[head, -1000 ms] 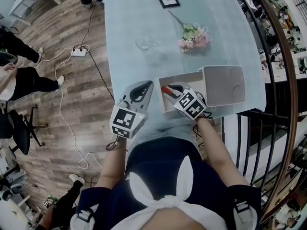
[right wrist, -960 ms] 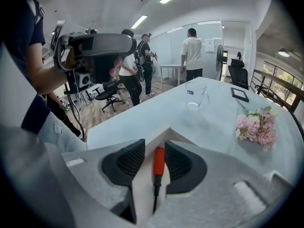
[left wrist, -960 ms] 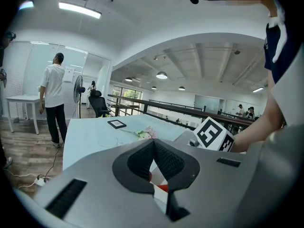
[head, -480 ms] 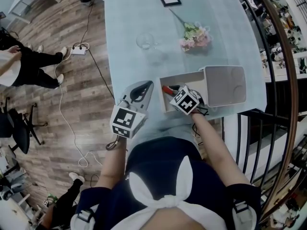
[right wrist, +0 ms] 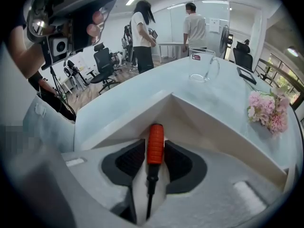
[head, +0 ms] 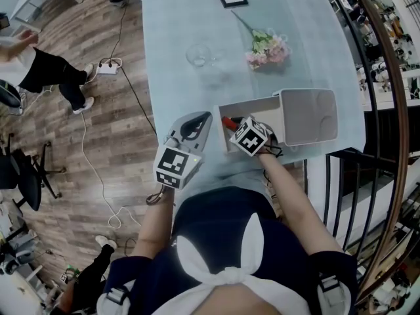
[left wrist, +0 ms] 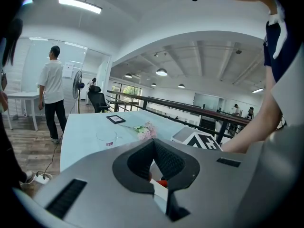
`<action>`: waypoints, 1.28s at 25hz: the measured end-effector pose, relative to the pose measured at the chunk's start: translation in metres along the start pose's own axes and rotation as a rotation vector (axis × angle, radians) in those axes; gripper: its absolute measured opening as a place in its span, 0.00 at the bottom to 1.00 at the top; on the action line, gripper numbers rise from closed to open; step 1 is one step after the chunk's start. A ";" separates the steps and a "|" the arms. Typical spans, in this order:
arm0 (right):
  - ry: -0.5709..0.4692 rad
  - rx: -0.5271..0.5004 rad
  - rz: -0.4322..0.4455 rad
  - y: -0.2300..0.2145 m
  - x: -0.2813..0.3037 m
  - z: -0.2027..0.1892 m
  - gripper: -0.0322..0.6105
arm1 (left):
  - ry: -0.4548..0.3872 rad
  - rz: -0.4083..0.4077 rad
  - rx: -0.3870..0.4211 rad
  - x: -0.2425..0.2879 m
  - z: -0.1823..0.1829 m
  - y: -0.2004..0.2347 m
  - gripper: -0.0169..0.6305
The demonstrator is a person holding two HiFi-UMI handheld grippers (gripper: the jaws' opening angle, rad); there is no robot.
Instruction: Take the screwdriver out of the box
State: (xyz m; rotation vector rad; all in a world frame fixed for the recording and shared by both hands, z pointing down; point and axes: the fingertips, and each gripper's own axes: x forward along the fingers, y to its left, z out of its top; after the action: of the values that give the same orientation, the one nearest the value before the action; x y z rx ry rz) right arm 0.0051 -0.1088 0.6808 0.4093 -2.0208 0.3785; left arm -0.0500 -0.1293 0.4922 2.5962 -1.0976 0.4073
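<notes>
Though clamped on screwdriver (right wrist: 155, 144) handle (orange, pointing into corner), right gripper (right wrist: 155, 156) jaws low inside box (head: 251, 104) | left gripper (left wrist: 153, 156) jaws together, empty, just beside box | risk: tip catching wall on lift, dragging ungripped box; handle slipping if tilted.

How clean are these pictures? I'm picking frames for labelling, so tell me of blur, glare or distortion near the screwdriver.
Right gripper view: screwdriver sharp, evenly lit in the right gripper; corners vignetted. Head view: fisheye bends the railing; the screwdriver is small inside the box. Left gripper view: dark corners, ceiling light glare.
</notes>
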 end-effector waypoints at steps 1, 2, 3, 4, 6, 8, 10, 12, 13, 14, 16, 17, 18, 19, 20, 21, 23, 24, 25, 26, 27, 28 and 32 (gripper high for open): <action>0.001 -0.002 -0.004 0.000 0.001 0.000 0.25 | 0.001 -0.001 0.000 0.000 -0.001 0.000 0.05; 0.001 -0.005 -0.008 0.000 0.001 0.000 0.24 | 0.001 -0.001 0.000 0.000 -0.001 0.000 0.05; 0.003 -0.007 -0.012 -0.001 0.002 0.000 0.22 | 0.002 -0.001 0.000 0.000 -0.002 0.000 0.05; 0.004 -0.009 -0.013 -0.001 0.002 0.000 0.22 | 0.004 -0.001 0.001 0.001 -0.003 0.000 0.05; 0.006 -0.009 -0.012 -0.002 0.002 0.001 0.22 | 0.007 -0.001 0.005 0.001 -0.003 0.000 0.05; 0.006 -0.007 -0.011 -0.003 0.003 0.001 0.21 | 0.010 -0.002 0.007 0.002 -0.004 0.000 0.05; 0.005 -0.004 -0.012 -0.004 0.002 0.001 0.21 | 0.010 -0.003 0.005 0.003 -0.003 0.000 0.05; 0.004 -0.009 -0.012 -0.004 0.001 0.000 0.20 | 0.010 -0.003 0.004 0.003 -0.003 -0.001 0.05; 0.003 -0.014 -0.014 -0.004 0.000 0.000 0.20 | 0.011 -0.002 0.005 0.002 -0.003 -0.001 0.05; 0.002 -0.018 -0.017 -0.004 -0.001 0.000 0.20 | 0.011 -0.002 0.007 0.001 -0.003 -0.001 0.05; -0.003 -0.021 -0.022 -0.004 -0.002 0.001 0.20 | 0.011 0.000 0.007 0.001 -0.002 -0.001 0.05; -0.006 -0.019 -0.022 -0.003 -0.003 0.002 0.20 | 0.012 0.000 0.008 0.000 -0.003 -0.001 0.05; -0.010 -0.016 -0.020 -0.003 -0.004 0.002 0.20 | 0.012 0.000 0.008 0.000 -0.003 -0.002 0.05; -0.012 -0.013 -0.017 -0.003 -0.005 0.003 0.20 | 0.013 0.000 0.008 0.000 -0.003 -0.002 0.05; -0.014 -0.011 -0.013 -0.003 -0.005 0.003 0.20 | 0.013 0.000 0.009 0.000 -0.003 -0.002 0.05; -0.016 -0.010 -0.011 -0.003 -0.006 0.004 0.20 | 0.013 0.000 0.010 0.001 -0.003 -0.002 0.05; -0.020 -0.011 -0.009 -0.003 -0.009 0.006 0.20 | 0.013 0.000 0.011 0.001 -0.002 -0.002 0.05; -0.022 -0.010 -0.008 -0.004 -0.010 0.007 0.20 | 0.013 0.000 0.012 0.001 -0.002 -0.002 0.05; -0.025 -0.010 -0.008 -0.004 -0.012 0.009 0.20 | 0.012 0.001 0.012 0.001 -0.001 -0.002 0.05; -0.027 -0.010 -0.009 -0.004 -0.013 0.010 0.20 | 0.011 0.001 0.011 0.001 -0.001 -0.002 0.05; -0.029 -0.011 -0.009 -0.004 -0.014 0.011 0.20 | 0.010 0.001 0.011 0.001 -0.001 -0.001 0.05; -0.031 -0.011 -0.009 -0.004 -0.015 0.012 0.20 | 0.010 0.001 0.010 0.001 -0.001 -0.001 0.05; -0.043 -0.012 -0.009 -0.004 -0.019 0.016 0.20 | 0.008 0.004 0.007 0.000 -0.002 -0.001 0.05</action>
State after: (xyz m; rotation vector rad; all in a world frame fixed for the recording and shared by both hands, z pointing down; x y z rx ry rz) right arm 0.0031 -0.1162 0.6570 0.4217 -2.0619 0.3548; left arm -0.0489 -0.1281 0.4935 2.5965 -1.1006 0.4223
